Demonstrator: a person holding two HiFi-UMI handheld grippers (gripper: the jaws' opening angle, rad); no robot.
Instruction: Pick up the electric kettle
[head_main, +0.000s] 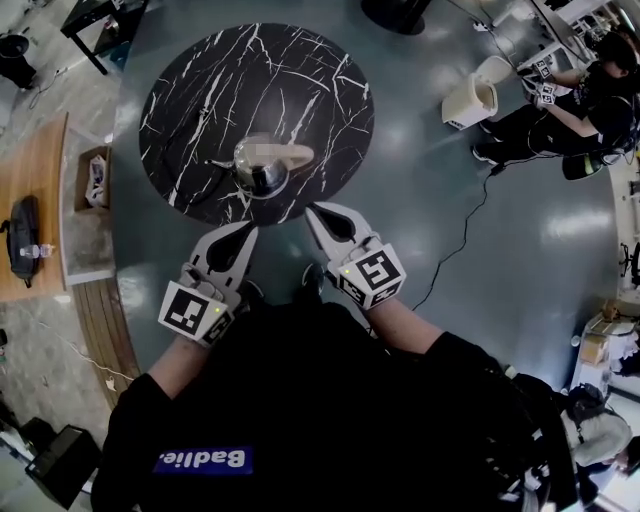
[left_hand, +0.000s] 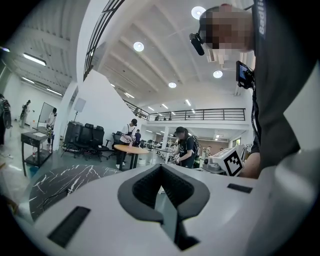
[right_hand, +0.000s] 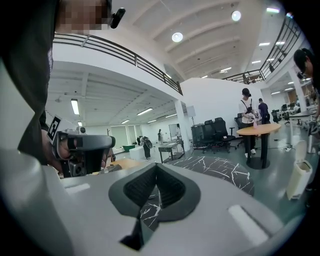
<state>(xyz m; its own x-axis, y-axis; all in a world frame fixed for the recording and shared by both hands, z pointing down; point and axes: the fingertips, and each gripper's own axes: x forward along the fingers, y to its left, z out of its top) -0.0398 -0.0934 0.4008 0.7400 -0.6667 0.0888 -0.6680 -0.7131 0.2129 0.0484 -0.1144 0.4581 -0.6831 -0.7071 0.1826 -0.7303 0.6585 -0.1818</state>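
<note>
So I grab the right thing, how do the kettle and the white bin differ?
The kettle is shiny metal with a pale handle; the white bin is plain and open-topped. The kettle stands on the marble table, the white bin on the floor. Neither is held.

The kettle (head_main: 262, 165) stands near the table's (head_main: 200, 80) front edge with open marble all round it. A bare gap runs from it to the left gripper (head_main: 243, 232) and right gripper (head_main: 312, 210).

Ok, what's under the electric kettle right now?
The electric kettle stands on the round black marbled table, toward the edge nearest the person. From above, its own body covers the spot beneath, so whether there is a base cannot be seen.
</note>
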